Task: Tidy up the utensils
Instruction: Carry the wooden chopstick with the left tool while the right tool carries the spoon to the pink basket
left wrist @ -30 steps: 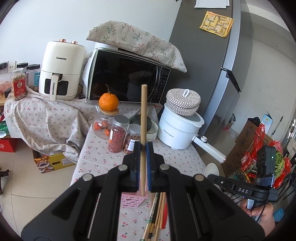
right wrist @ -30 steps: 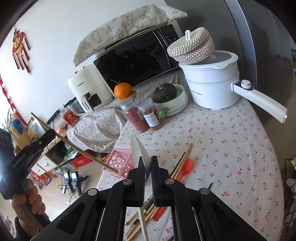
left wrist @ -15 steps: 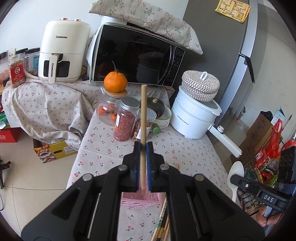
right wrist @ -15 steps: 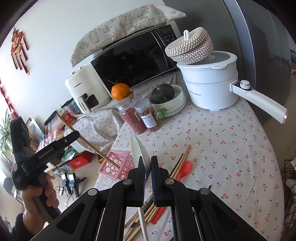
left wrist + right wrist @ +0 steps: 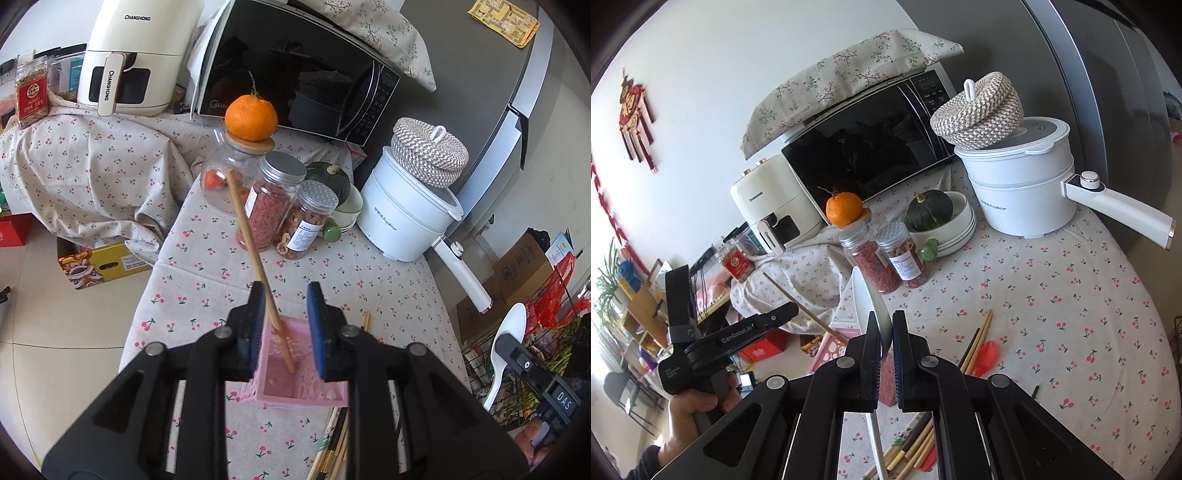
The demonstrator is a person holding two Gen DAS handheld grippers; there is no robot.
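Left hand-held gripper [image 5: 286, 325]: spread wide, blue ribbed pads standing clear on either side of a slim, round wooden chopstick [image 5: 258, 266]. Chopstick tilted, lower end down inside a pink plastic utensil basket [image 5: 295, 393], upper end leaning up and away toward the jars. Basket square-mouthed, walls of lattice cut-outs, standing near the worktop's [image 5: 207, 280] front left edge, directly below the open pads.

Right hand-held gripper [image 5: 884, 347]: pinched tight on a smooth white plastic spoon [image 5: 868, 295], pointed oval bowl up, thin handle hanging below the pads.

Loose on the cherry-print cloth beside the basket, toward the front edge: a bundle of wooden chopsticks [image 5: 975, 343], some banded at one end, and a glossy red plastic spoon [image 5: 986, 358] touching them.

Toward the back of the worktop: two clear cylindrical jars [image 5: 273, 206] with ribbed silver lids, filled with red dried fruit; a rounded glass jar [image 5: 225, 184] with a wooden lid bearing an orange [image 5: 251, 118]; a dark green ridged squash [image 5: 328, 181] sitting in stacked white bowls; a white electric pot [image 5: 402, 218] with a long handle, topped by a woven rope basket lid [image 5: 428, 158]. Behind, against the wall: a glossy black microwave [image 5: 295, 88] draped in floral fabric and a cream air fryer [image 5: 136, 55].
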